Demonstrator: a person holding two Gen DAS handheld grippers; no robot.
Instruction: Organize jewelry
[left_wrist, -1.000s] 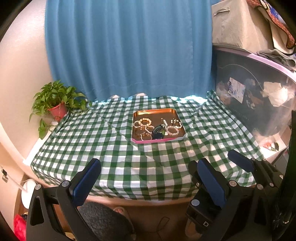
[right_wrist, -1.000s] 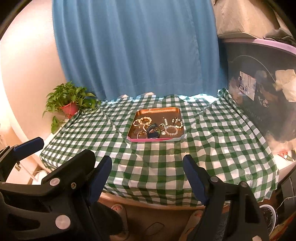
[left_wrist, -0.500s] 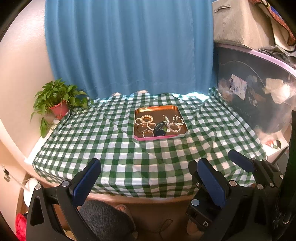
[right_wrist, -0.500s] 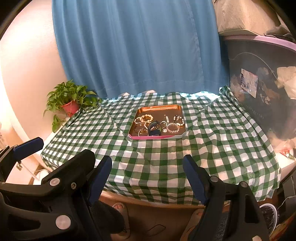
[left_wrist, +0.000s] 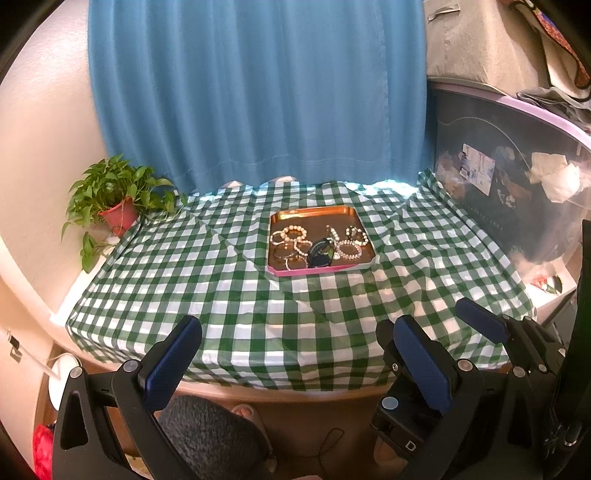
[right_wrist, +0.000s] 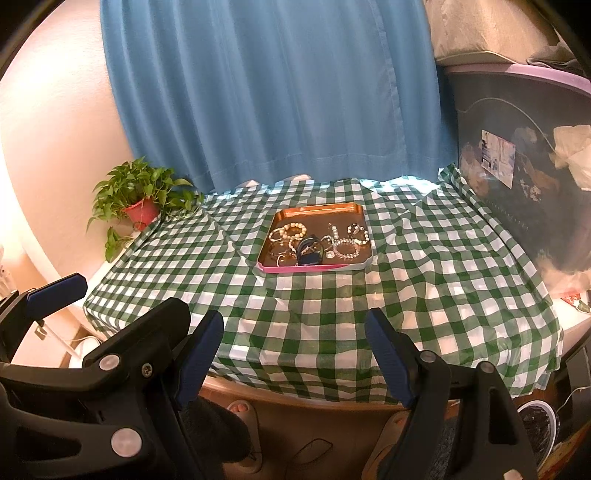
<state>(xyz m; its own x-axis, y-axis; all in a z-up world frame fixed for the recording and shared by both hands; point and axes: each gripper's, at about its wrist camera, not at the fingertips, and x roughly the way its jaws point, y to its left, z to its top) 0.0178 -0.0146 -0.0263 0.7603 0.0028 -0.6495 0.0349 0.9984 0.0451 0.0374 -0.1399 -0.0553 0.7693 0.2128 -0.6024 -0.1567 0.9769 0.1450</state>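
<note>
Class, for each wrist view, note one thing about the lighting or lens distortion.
Left wrist view: fisheye bends the curtain edges and darkens the corners; bright light glares along the cloth's far edge. Right wrist view: same bowing, the wall at left washes out pale, and the tray rim shines orange.

My left-claw camera looks forward and downward past my left claw (left_wrist: 295, 354), from off the table's near edge. Right-claw camera does likewise past my right claw (right_wrist: 295, 343), slightly nearer. Both share the checked tablecloth (left_wrist: 229, 295), jewelry tray (left_wrist: 319, 273) well ahead, blue curtain (right_wrist: 273, 92) beyond.
</note>
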